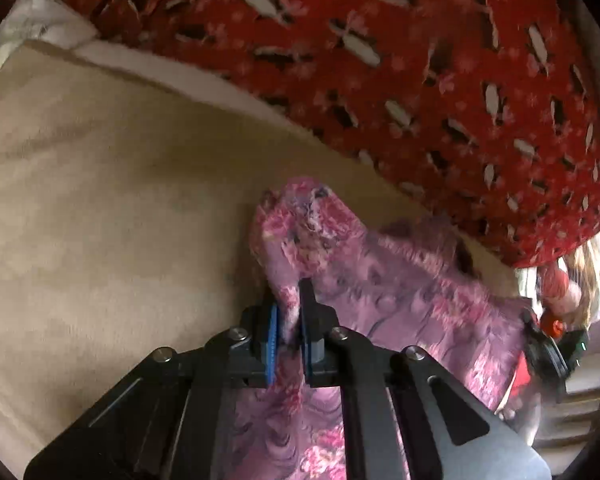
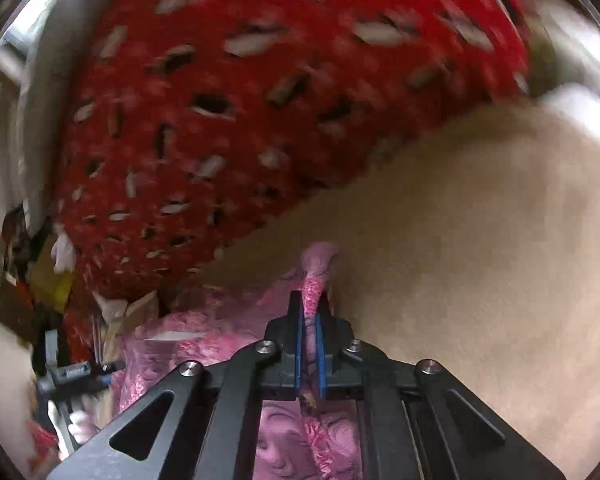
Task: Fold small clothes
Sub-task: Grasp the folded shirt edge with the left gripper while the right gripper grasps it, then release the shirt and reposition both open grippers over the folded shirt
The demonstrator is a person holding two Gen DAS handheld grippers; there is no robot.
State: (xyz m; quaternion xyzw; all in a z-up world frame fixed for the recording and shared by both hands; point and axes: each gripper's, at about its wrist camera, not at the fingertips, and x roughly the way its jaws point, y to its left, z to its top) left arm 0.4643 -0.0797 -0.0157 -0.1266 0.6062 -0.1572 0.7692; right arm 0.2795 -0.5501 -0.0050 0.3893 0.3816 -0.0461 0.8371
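Garment (image 1: 400, 280) on the bed sheet (image 1: 100, 200), patterned blanket (image 1: 380, 60) behind, gripper-pinched at both ends.

Bare beige blanket (image 1: 100, 200) lies open to pass; the red patterned quilt (image 1: 380, 60) blocks beyond.

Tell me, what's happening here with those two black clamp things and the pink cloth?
A person is folding a small garment using a handheld gripper in each hand. The left gripper is pinched shut on a bunched edge of the pink flowered cloth, and the right gripper is pinched shut on another part of it. The cloth hangs between them over a beige blanket, with a red patterned blanket lying just beyond. The pictures are blurred, and no finished fold shows.
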